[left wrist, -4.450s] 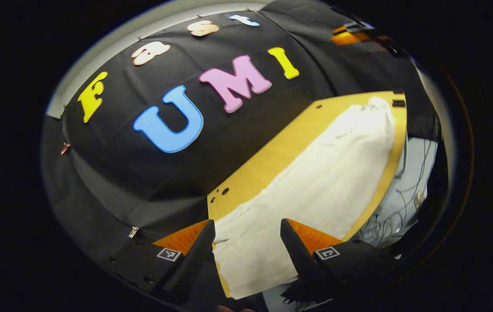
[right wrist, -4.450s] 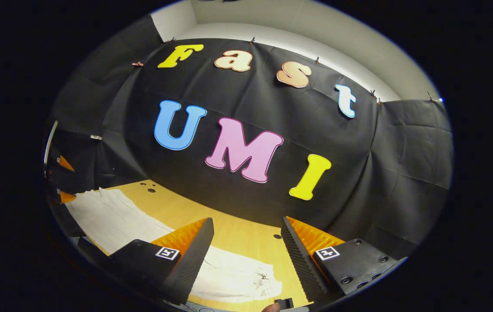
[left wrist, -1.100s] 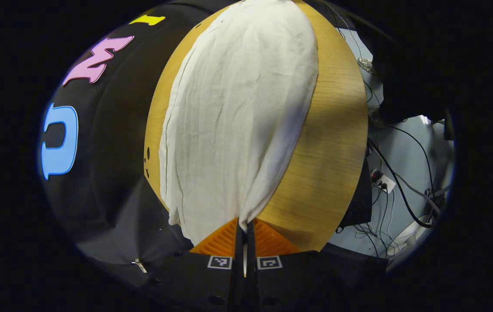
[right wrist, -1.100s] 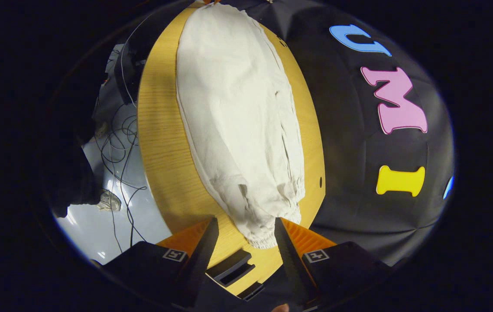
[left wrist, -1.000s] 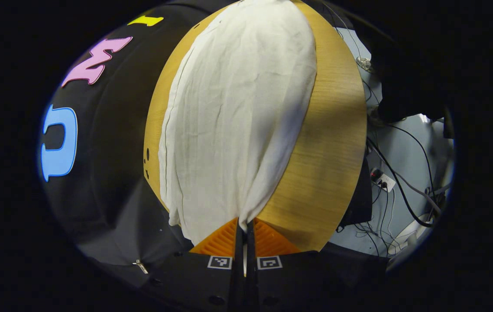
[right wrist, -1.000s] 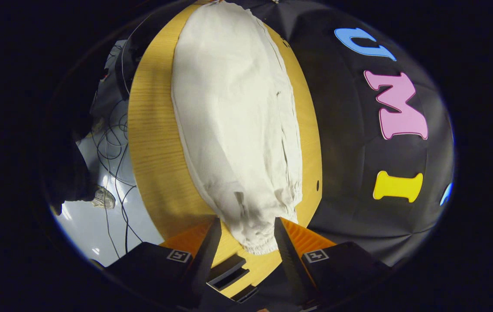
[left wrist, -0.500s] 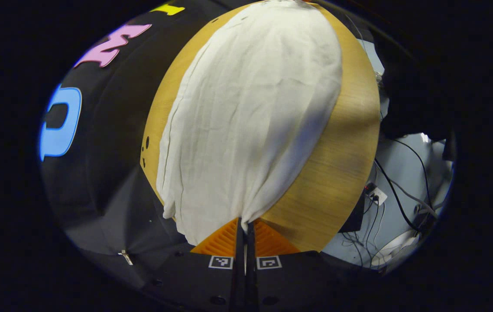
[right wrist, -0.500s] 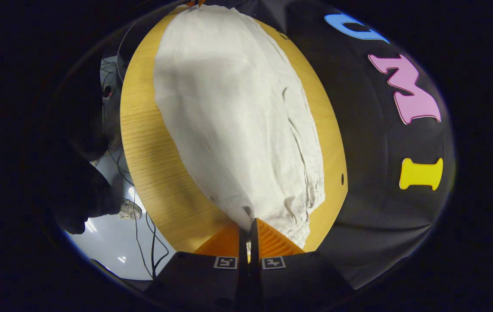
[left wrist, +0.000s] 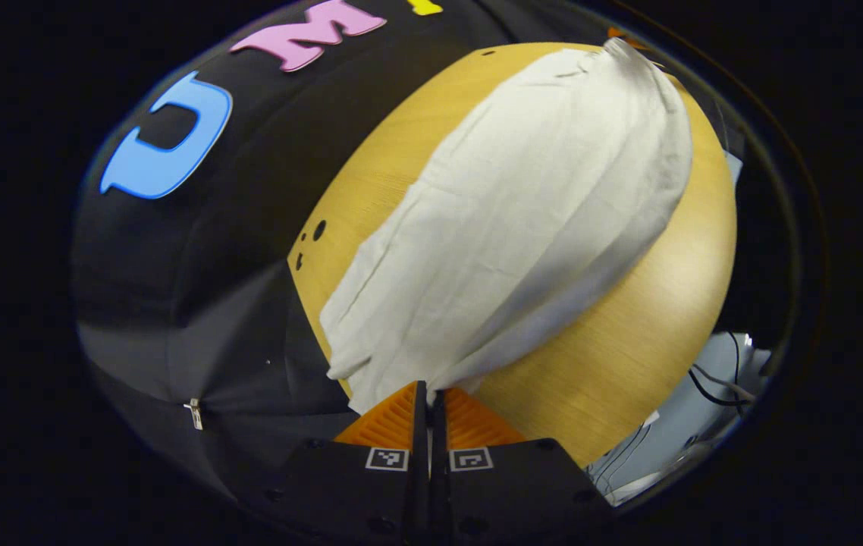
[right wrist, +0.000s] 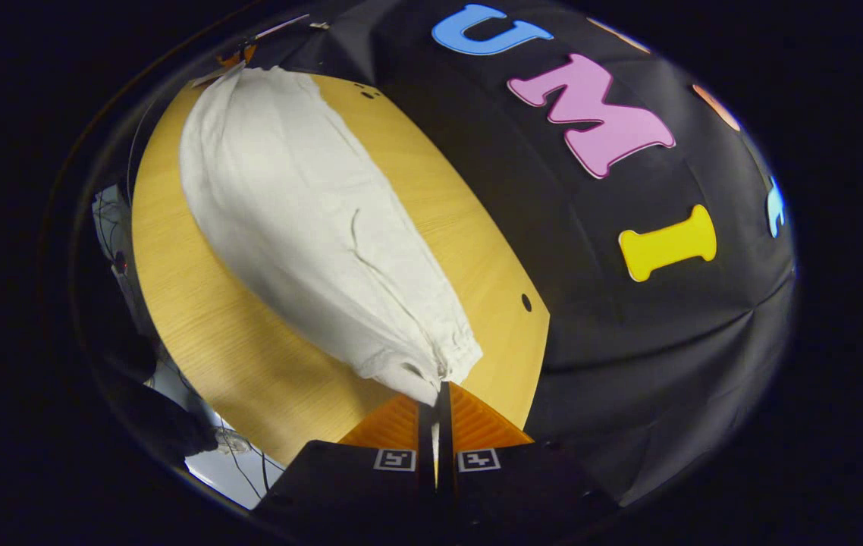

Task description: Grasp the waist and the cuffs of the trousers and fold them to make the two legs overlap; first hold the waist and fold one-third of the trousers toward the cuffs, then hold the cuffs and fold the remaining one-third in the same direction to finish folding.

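White trousers (left wrist: 522, 227) lie lengthwise on a round-looking wooden table (left wrist: 629, 341). My left gripper (left wrist: 429, 390) is shut on the corner of their plain-hemmed end, and the fabric rises from the table to the jaws. In the right gripper view the same trousers (right wrist: 302, 220) stretch away from me. My right gripper (right wrist: 439, 390) is shut on the corner of their gathered, elastic end. The long edge nearer the person is lifted and casts a shadow on the table (right wrist: 211, 318). The edge toward the wall still rests on the wood.
The booth's black cloth wall stands right behind the table's far edge. Small holes (left wrist: 318, 230) mark the tabletop near that edge. Pale floor with cables (left wrist: 704, 379) lies beyond the table's open side.
The right gripper, open around the gathered end a second ago, has shut on it. Both grippers have risen and swung toward the wall, lifting the trousers' near edge. The left gripper stayed shut.
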The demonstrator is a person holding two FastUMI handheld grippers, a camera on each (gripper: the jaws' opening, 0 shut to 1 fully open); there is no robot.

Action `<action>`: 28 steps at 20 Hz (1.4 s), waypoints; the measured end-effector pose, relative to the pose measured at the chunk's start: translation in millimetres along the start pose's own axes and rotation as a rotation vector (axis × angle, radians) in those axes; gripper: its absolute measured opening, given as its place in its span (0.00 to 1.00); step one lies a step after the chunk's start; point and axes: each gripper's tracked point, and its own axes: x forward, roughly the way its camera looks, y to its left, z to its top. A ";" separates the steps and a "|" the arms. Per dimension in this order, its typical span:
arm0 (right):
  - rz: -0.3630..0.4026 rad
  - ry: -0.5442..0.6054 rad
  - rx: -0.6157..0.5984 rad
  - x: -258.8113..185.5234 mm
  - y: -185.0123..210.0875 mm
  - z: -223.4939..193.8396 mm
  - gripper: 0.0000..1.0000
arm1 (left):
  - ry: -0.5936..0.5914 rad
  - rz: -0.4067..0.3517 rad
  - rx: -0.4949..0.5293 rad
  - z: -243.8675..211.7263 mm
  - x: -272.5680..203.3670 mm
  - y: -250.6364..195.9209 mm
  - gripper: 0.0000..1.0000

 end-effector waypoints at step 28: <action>0.029 0.261 0.000 195.5 -11.9 2.1 0.26 | 0.130 -0.049 0.156 52.6 186.4 76.1 0.11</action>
